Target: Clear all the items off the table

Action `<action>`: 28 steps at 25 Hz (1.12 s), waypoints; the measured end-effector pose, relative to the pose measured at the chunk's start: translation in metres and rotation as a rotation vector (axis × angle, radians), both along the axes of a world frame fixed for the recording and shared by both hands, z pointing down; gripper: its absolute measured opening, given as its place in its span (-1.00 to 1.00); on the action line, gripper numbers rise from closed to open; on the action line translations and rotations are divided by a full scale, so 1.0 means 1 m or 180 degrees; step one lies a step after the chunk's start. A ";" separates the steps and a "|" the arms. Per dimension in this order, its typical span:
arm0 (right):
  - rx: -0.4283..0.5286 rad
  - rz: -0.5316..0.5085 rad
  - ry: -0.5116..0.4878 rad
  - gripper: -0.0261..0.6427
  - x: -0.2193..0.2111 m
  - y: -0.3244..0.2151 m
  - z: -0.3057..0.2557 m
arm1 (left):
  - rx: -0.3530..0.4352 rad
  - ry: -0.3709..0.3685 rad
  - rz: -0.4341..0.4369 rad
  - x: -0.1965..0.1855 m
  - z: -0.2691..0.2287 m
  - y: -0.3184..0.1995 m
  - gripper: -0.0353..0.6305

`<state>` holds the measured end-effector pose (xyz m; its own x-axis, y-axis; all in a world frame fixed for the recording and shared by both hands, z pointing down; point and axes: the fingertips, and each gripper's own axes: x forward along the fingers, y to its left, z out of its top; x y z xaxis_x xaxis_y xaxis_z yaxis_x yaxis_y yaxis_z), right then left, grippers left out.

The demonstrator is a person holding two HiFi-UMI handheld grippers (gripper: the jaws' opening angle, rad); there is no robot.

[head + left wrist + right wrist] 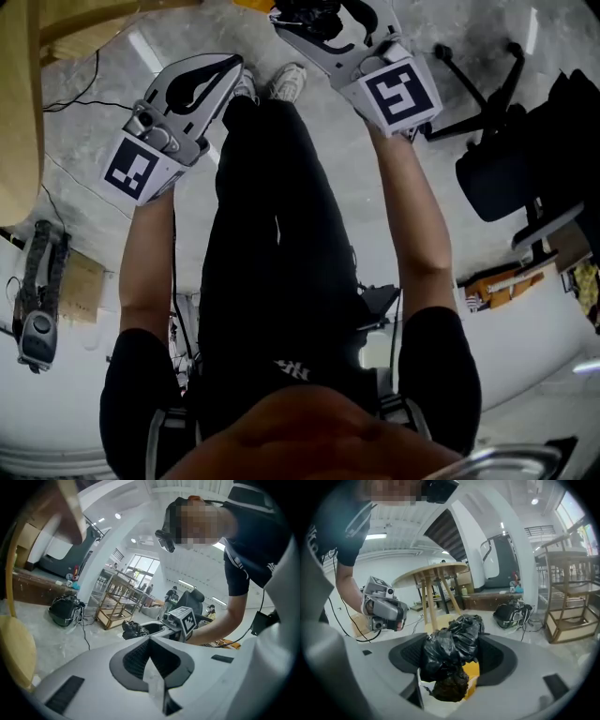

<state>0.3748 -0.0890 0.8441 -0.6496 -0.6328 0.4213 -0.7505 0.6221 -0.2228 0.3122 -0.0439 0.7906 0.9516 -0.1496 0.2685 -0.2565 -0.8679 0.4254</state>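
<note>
Floor [89, 141] of grey concrete filled the head view, with the person's legs [272, 234] and pale shoes [286, 82] in the middle of it. A round wooden table [431, 570] stood on slim legs in the right gripper view, well apart from both grippers. Only its curved edge showed at the left of the head view. A black office chair [502, 173] stood at the right, and an open wooden rack [569, 597] further off.

Both grippers were held low in front of the legs, pointing away from the body. The right gripper [323, 23] was clamped on a crumpled black plastic bag [447, 651]. The jaws stood partly apart, with the bag bunched between the dark pads and bulging above them. The bag was off the table, hanging over the floor just past the shoes. Something yellow showed behind it, though what it was could not be told.

The left gripper [151, 641] was empty, its jaws drawn together so that the tips met.
</note>
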 end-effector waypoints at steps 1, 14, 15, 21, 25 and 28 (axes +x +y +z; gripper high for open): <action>-0.0014 -0.0012 0.0011 0.05 -0.003 -0.002 0.016 | 0.0000 -0.0007 0.0017 -0.002 0.015 -0.003 -0.86; -0.0132 -0.0189 0.0382 0.06 -0.020 -0.028 0.192 | -0.0069 0.0135 0.0135 -0.014 0.153 -0.018 -0.86; -0.0107 -0.0219 0.0466 0.07 -0.021 -0.031 0.199 | -0.0090 0.0147 0.0130 -0.015 0.159 -0.020 -0.86; -0.0002 -0.0324 0.0526 0.21 -0.027 -0.036 0.205 | -0.0139 0.0072 0.0195 -0.015 0.181 -0.022 -0.86; -0.0025 -0.0246 0.0535 0.55 -0.027 -0.036 0.192 | -0.0099 0.0066 0.0227 -0.016 0.160 -0.025 -0.86; -0.0066 -0.0193 0.0495 0.61 -0.047 -0.038 0.156 | -0.0083 0.0043 0.0264 -0.035 0.123 -0.025 -0.86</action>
<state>0.3276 -0.1272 0.9997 -0.6122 -0.5845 0.5324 -0.7382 0.6638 -0.1201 0.2770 -0.0686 0.9132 0.9640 -0.0634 0.2584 -0.1784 -0.8745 0.4511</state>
